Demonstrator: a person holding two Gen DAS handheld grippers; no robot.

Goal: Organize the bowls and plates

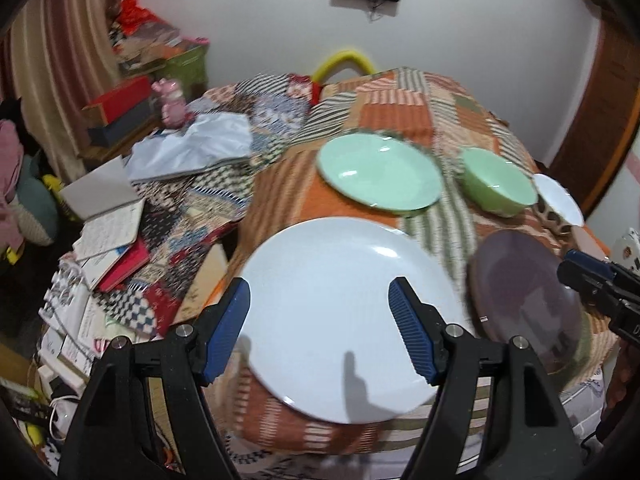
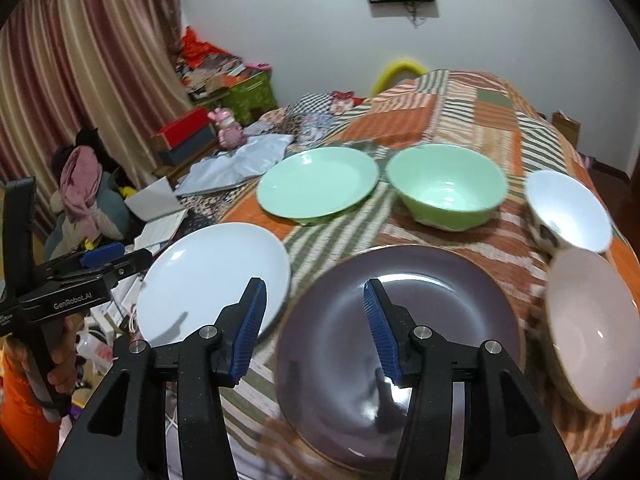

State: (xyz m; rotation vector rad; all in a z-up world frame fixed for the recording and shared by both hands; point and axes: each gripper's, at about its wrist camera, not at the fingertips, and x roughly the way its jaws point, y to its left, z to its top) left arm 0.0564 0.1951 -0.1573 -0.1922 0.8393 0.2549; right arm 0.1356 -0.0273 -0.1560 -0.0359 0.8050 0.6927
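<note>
A white plate (image 1: 340,320) lies at the table's near edge, and my left gripper (image 1: 320,300) hangs open above it, holding nothing. A dark purple plate (image 2: 400,340) lies to its right, under my open, empty right gripper (image 2: 314,292). Behind them sit a green plate (image 2: 316,184) and a green bowl (image 2: 446,184). A small white bowl (image 2: 568,208) and a pinkish bowl (image 2: 592,332) stand at the right. The white plate (image 2: 216,276) also shows in the right wrist view, and the purple plate (image 1: 524,292), green plate (image 1: 380,172) and green bowl (image 1: 496,180) in the left wrist view.
A patchwork cloth (image 2: 460,108) covers the table. Books and papers (image 1: 108,240) are piled at the left, with a pink figurine (image 1: 172,104) and boxes behind. The left gripper's body (image 2: 76,280) shows at the left of the right wrist view.
</note>
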